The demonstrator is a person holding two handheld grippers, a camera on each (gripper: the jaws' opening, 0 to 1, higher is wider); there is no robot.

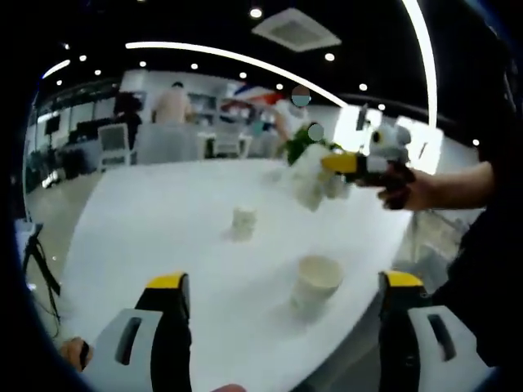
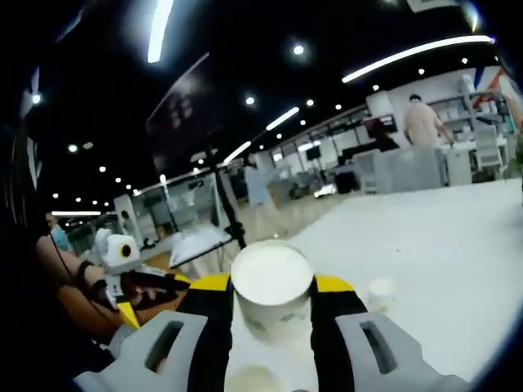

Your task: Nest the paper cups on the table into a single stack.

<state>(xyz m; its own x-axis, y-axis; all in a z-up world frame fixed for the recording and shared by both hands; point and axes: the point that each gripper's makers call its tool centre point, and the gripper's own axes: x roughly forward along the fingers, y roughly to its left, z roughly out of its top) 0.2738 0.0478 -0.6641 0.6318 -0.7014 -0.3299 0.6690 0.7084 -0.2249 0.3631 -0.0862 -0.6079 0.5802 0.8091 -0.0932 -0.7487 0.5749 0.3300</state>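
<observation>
Paper cups: in the left gripper view, one cup [image 1: 315, 282] stands upright on the white table [image 1: 147, 237] between my left gripper [image 1: 282, 298]'s spread jaws, a smaller-looking cup [image 1: 243, 222] beyond. In the right gripper view, my right gripper [image 2: 272, 296] pinches a held cup [image 2: 271, 286] by its wall. Light, crushable; I'd squeeze gently below the rim.

A white table [image 1: 163, 220] carries the cups. In the left gripper view, one open paper cup [image 1: 315, 283] stands on it just ahead of the jaws, nearer the right jaw; a smaller-looking cup [image 1: 243, 222] stands farther out, ahead of the gap between the jaws.
</observation>
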